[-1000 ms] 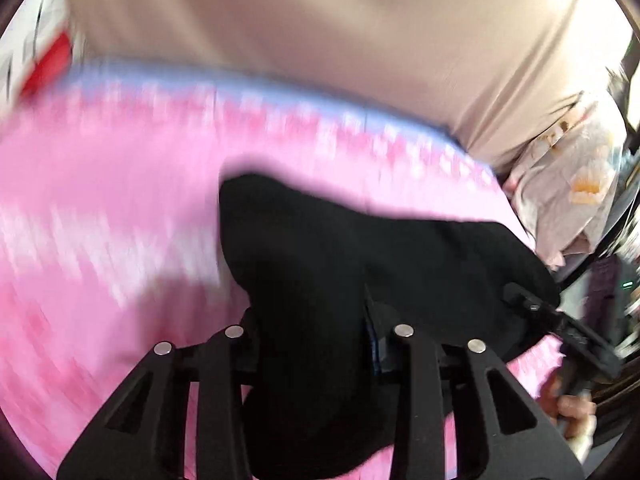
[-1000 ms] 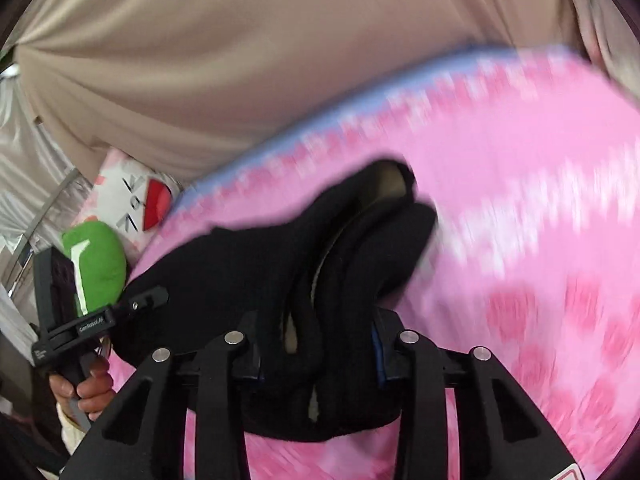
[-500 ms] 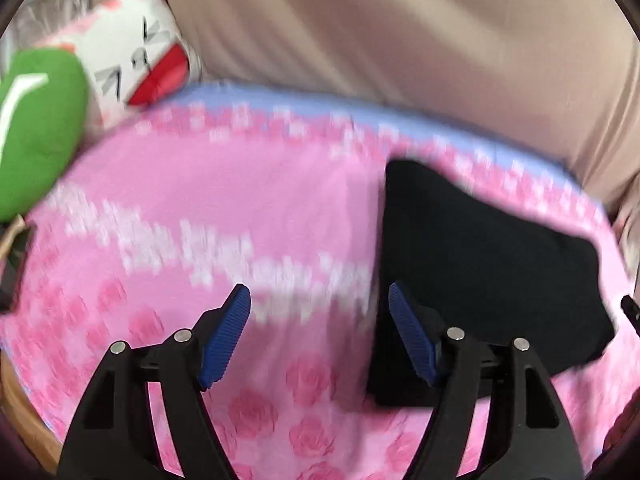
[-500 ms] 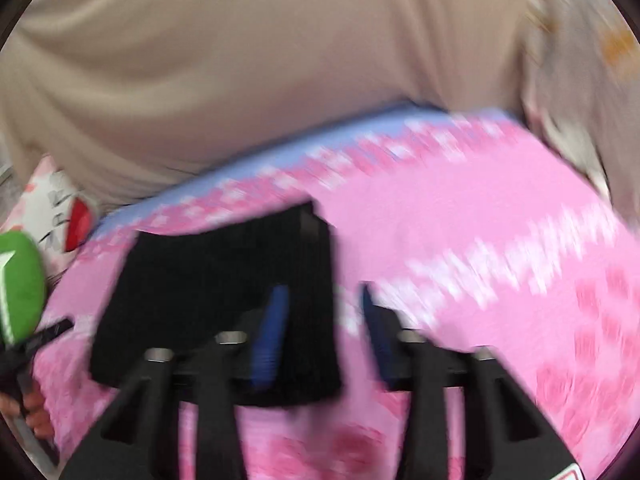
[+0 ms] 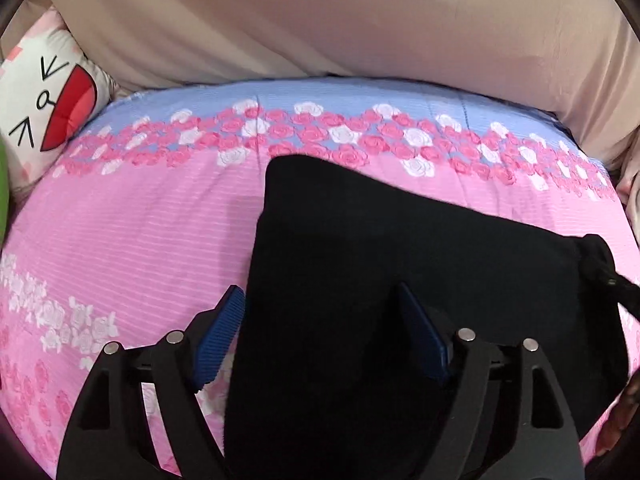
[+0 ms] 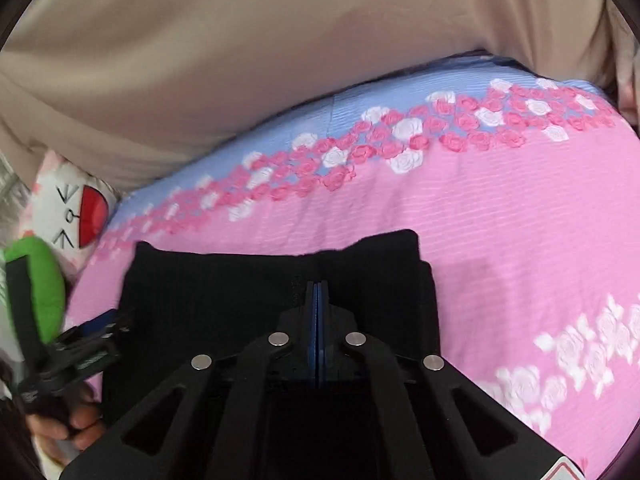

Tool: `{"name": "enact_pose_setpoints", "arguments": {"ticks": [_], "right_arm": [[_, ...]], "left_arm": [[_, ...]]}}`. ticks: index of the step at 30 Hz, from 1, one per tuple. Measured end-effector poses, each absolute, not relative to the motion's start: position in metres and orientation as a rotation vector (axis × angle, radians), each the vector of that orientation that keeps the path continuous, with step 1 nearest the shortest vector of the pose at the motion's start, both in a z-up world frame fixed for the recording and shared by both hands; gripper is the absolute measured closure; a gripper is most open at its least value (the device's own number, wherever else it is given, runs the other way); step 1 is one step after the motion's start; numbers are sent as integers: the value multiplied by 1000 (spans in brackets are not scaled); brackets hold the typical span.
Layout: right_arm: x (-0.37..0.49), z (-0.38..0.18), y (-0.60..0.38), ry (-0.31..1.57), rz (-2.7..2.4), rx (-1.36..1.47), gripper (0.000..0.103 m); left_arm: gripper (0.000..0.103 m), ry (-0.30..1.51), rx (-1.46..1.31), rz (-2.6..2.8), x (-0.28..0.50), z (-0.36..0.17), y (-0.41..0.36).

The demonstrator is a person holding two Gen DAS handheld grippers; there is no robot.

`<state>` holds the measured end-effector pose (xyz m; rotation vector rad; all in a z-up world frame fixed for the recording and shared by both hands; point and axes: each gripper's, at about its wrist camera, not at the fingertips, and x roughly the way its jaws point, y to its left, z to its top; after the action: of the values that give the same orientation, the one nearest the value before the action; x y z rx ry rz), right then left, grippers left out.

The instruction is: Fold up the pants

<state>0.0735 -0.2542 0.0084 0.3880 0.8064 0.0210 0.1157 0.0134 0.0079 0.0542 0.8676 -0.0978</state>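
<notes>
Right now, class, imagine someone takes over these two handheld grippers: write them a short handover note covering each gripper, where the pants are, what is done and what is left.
Left gripper: jaws opening, pads apart, nothing gripped; it hangs over the left edge of the pants.
Right gripper: shut, pads together on nothing, over the pants' right part.
Black pants: folded into a compact rectangle, lying flat on the pink rose-print bedspread, released by both grippers.
Done: the fold looks complete.
Left: probably only smoothing the bunched right-hand corner, then pulling both grippers away.
</notes>
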Motion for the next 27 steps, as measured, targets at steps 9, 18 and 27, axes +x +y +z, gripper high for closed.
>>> {"name": "enact_pose_setpoints", "arguments": {"ticks": [9,18,27], "right_arm": [[55,13,-233,781,-63,230,99],[0,10,-212,760,-77,155,99],[-32,3,-221,749,-72,198,97]], "left_arm": [[28,857,55,-103,105,13,17],[28,833,58,-122,72,20,20],[26,867,37,-114,33,7,34]]}}
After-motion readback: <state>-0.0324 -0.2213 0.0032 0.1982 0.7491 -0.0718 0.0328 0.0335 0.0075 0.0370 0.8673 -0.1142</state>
